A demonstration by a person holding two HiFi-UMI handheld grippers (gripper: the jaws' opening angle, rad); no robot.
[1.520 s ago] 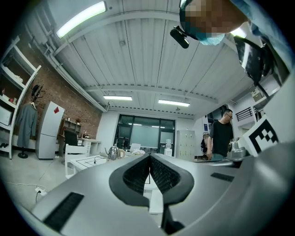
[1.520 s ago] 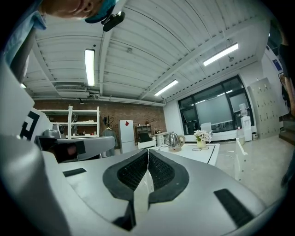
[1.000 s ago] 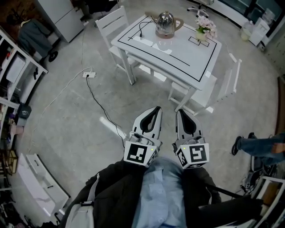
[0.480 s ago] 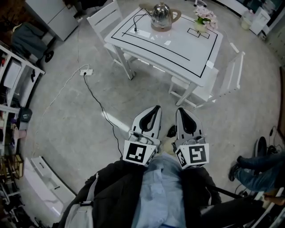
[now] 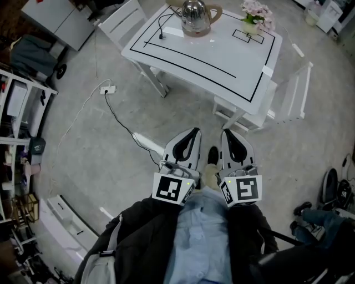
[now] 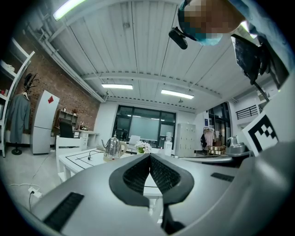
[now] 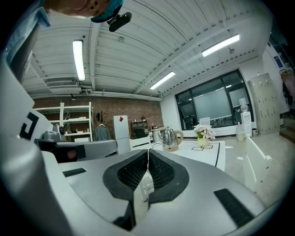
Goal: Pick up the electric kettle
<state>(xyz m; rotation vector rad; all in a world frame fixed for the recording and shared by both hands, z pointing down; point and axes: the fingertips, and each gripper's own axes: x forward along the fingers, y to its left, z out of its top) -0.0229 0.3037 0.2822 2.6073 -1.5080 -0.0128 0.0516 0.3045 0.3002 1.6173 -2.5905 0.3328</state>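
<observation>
Facing one kettle [image 5: 194,14], two closed claws [image 5: 194,133] [image 5: 226,133]

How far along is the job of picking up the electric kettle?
Done: nothing; the electric kettle stands on the white table. In hand: left gripper and right gripper, both shut and empty, are short of the table. Left: reach, grip, lift.
</observation>
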